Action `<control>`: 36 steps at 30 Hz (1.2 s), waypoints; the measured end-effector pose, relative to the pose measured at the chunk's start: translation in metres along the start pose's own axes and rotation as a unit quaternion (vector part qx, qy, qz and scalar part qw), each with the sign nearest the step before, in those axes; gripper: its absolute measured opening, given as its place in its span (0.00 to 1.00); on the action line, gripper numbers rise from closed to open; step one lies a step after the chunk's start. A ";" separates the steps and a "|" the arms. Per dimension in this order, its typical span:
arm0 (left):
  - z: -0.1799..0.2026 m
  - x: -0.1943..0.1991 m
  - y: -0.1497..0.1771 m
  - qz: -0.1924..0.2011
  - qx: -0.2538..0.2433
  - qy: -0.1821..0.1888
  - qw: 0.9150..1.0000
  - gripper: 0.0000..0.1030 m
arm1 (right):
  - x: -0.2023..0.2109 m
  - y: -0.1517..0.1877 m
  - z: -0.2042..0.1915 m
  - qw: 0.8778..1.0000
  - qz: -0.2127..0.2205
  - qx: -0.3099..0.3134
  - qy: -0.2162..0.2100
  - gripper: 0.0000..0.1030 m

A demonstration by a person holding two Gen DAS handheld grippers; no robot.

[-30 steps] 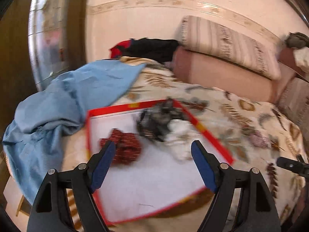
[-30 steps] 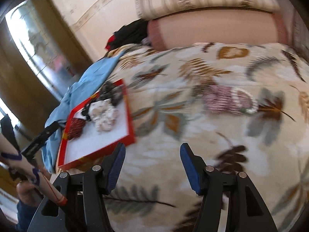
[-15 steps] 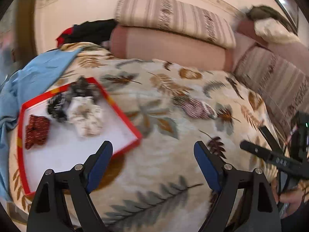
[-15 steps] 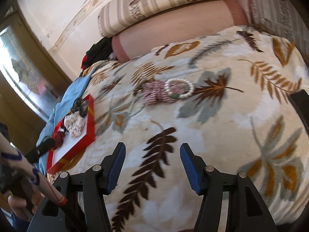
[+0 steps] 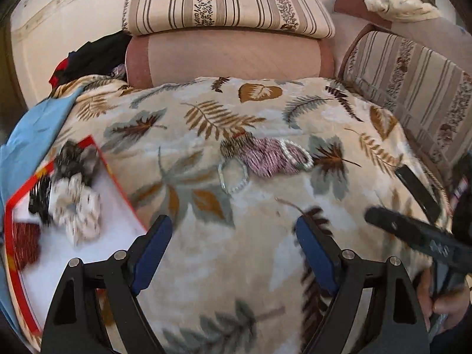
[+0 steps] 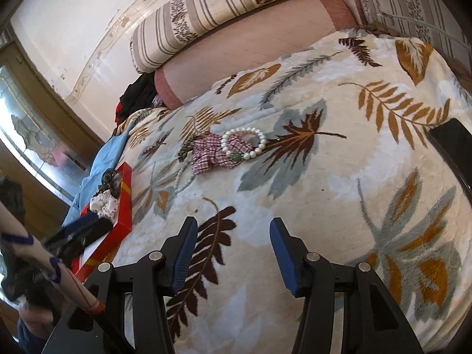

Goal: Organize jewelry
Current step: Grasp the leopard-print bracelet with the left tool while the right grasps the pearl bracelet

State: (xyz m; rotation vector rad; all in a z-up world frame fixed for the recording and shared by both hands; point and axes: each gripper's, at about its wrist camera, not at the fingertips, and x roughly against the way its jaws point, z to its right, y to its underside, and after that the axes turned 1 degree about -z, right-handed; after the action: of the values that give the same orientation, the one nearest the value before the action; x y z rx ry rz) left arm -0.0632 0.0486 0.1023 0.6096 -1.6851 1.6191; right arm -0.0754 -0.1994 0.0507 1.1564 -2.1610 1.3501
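On the leaf-patterned blanket (image 6: pixel 339 194) lie a pink checked scrunchie (image 6: pixel 216 153) (image 5: pixel 270 156), a white pearl bracelet (image 6: pixel 244 143) (image 5: pixel 296 155) over it, and a second bead bracelet (image 6: pixel 183 181) (image 5: pixel 233 175) to its left. A red-rimmed white tray (image 5: pixel 116 183) (image 6: pixel 125 203) at the left holds a white dotted scrunchie (image 5: pixel 78 209), a black one (image 5: pixel 72 159) and a dark red one (image 5: pixel 25 242). My left gripper (image 5: pixel 233 233) hangs open and empty above the blanket, short of the jewelry. My right gripper (image 6: pixel 233 234) is empty too, its jaws closing, well short of the pearl bracelet.
Striped cushions (image 5: pixel 227 3) and a pink bolster (image 5: pixel 227 56) line the wall behind. A blue cloth (image 5: pixel 32 129) lies beside the tray. A dark flat object (image 6: pixel 454 150) rests at the blanket's right edge. A person's hand (image 5: pixel 442 298) grips the right gripper's handle.
Both grippers swung right, away from the tray and toward the scrunchie and bracelets in the middle of the blanket. The right gripper's fingers have drawn a little closer together.
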 end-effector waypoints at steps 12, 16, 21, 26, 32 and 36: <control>0.018 -0.098 -0.076 -0.025 -0.074 -0.040 0.996 0.83 | -0.009 -0.004 0.024 0.999 -0.006 -0.031 -0.016 0.54; 0.012 -0.126 -0.083 -0.040 -0.066 -0.052 0.996 0.79 | -0.013 -0.006 0.026 0.999 -0.012 -0.031 -0.023 0.54; -0.004 -0.159 -0.088 -0.077 -0.027 -0.029 0.996 0.34 | -0.018 -0.007 0.026 0.999 -0.016 -0.033 -0.032 0.54; -0.012 -0.151 -0.080 -0.067 0.007 -0.006 0.998 0.09 | -0.018 -0.008 0.028 0.999 -0.012 -0.036 -0.029 0.54; -0.022 -0.098 -0.058 -0.021 0.040 0.027 0.999 0.08 | -0.017 -0.010 0.028 0.999 -0.002 -0.033 -0.018 0.54; -0.028 -0.063 -0.032 0.005 0.054 0.033 0.998 0.08 | -0.021 -0.016 0.019 1.000 0.005 -0.009 0.002 0.54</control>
State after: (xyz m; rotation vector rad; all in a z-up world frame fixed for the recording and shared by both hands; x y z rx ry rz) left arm 0.0060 0.0638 0.0742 0.5958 -1.5622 1.7278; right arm -0.0481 -0.2098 0.0370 1.1372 -2.1737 1.3327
